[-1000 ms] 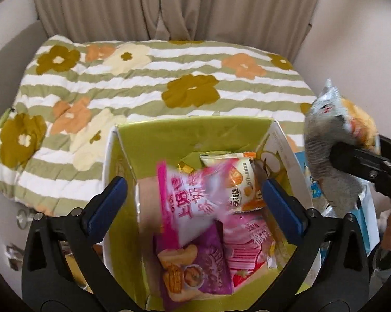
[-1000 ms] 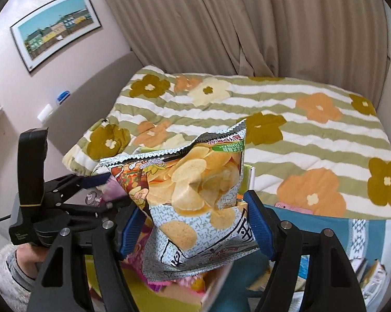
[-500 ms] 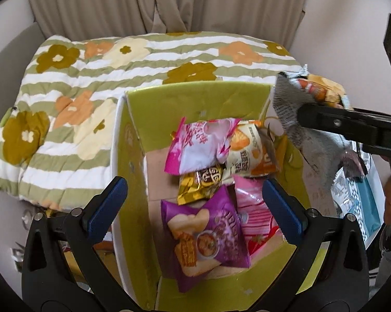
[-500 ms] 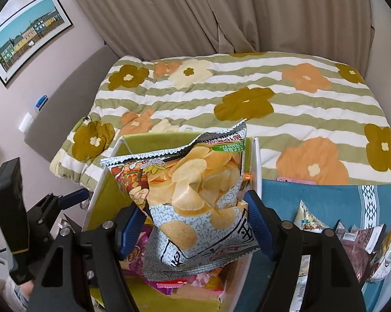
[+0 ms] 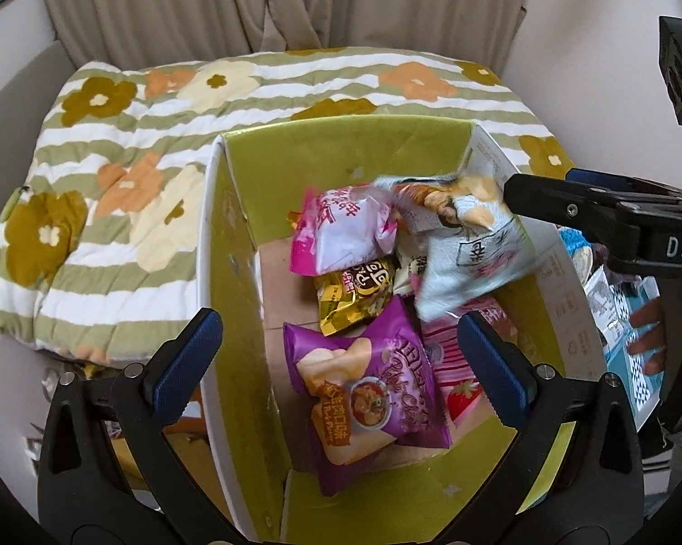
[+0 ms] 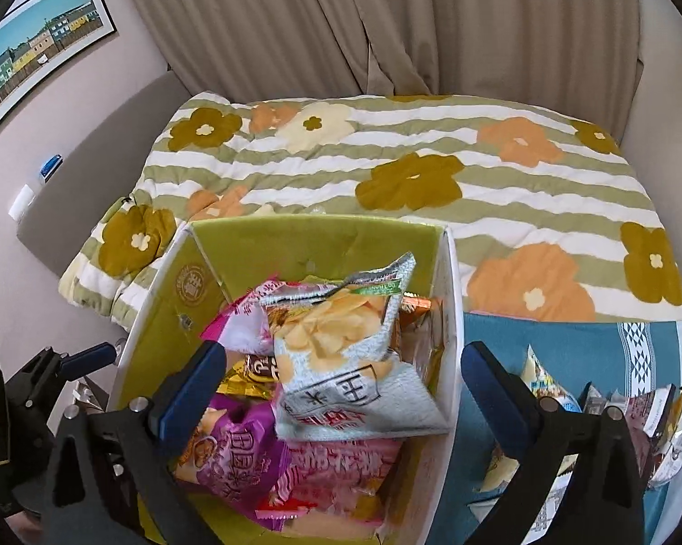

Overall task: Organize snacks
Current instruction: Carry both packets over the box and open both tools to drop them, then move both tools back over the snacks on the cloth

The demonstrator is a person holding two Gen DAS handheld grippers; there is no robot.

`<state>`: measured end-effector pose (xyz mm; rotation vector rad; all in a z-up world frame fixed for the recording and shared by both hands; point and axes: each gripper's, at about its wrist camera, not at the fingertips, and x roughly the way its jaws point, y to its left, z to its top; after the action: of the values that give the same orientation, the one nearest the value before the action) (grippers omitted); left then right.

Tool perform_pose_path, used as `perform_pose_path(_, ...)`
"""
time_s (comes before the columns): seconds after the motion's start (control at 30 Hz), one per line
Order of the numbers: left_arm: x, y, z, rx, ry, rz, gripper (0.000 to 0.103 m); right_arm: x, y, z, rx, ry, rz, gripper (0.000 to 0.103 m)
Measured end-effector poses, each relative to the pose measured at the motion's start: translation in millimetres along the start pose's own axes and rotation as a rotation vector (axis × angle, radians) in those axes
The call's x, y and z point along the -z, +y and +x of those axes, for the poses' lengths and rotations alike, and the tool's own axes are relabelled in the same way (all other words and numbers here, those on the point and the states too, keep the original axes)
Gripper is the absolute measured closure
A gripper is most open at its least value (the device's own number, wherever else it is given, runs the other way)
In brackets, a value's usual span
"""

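A green-lined cardboard box [image 5: 341, 154] holds several snack bags. In the left wrist view I see a pink bag [image 5: 341, 231], a gold bag [image 5: 354, 295] and a purple chip bag [image 5: 368, 390]. A grey potato chip bag [image 6: 350, 363] is loose in the box on top of the others; it also shows in the left wrist view [image 5: 468, 254]. My right gripper [image 6: 341, 381] is open, wide apart above the box [image 6: 441, 272]. My left gripper [image 5: 336, 363] is open and empty over the box's near side.
The box stands against a bed with a flowered striped quilt [image 6: 409, 172]. More snack bags [image 6: 636, 413] lie on a blue cloth [image 6: 568, 340] to the right of the box. Curtains hang behind the bed.
My right gripper has opened and let go of the grey chip bag, which dropped into the box. Both grippers have come closer over the box.
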<state>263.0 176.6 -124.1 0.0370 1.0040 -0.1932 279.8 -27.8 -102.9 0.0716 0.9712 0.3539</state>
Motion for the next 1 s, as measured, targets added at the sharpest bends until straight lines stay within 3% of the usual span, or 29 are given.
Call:
perform_pose_path(0.57,10,-49,-70,-0.089,-0.108,-0.003,0.001,21,-6,-78,-0.056,-0.091,-0.029,0.000)
perform_pose_path(1.0,40,-125,-107,-0.052,-0.164,-0.036,0.001,65,-65,-167,-0.002,-0.185,-0.056,0.000)
